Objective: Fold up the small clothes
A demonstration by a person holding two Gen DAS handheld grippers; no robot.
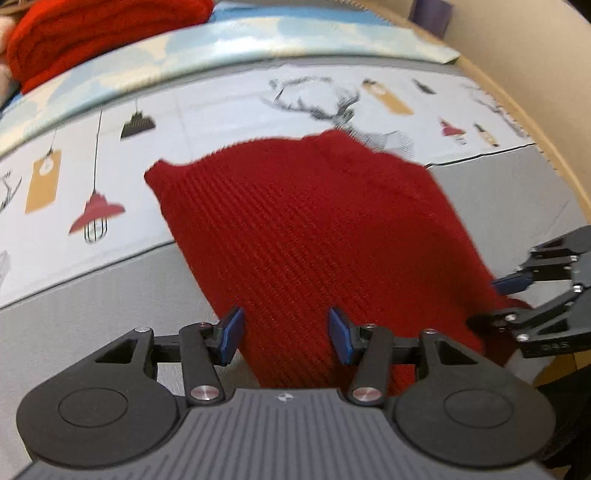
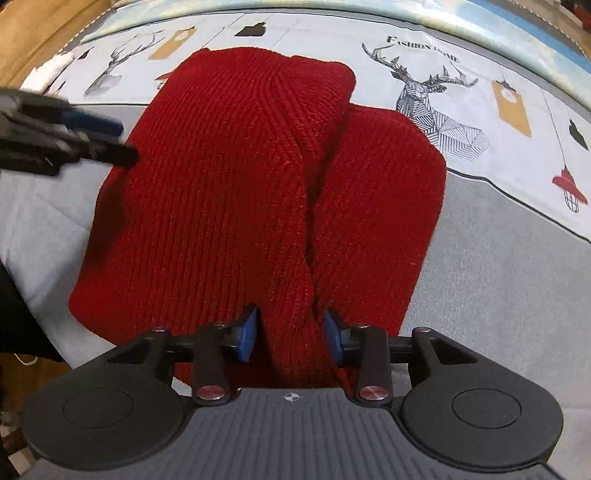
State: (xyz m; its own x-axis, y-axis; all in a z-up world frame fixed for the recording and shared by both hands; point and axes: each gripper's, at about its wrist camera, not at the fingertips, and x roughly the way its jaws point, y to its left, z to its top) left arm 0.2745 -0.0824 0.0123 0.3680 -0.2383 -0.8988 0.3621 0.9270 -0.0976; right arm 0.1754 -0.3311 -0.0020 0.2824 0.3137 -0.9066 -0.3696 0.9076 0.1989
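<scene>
A dark red knitted garment (image 1: 314, 229) lies on a bed sheet printed with deer and lamps (image 1: 221, 107). In the right wrist view the garment (image 2: 229, 184) shows two lengthwise folds with a crease between them. My left gripper (image 1: 286, 332) hovers open over its near left edge, the knit lying under and between the fingers. My right gripper (image 2: 291, 332) stands open astride a raised fold at the near edge, with the fold between its pads. Each gripper shows in the other's view: the right gripper (image 1: 495, 301) at the garment's right corner, the left gripper (image 2: 110, 138) at its left side.
Another bright red knit (image 1: 92, 33) is piled at the far left on a blue cloud-print cover (image 1: 258, 37). A grey band of the sheet (image 2: 498, 277) runs along the near side. A wooden frame (image 1: 546, 122) borders the bed on the right.
</scene>
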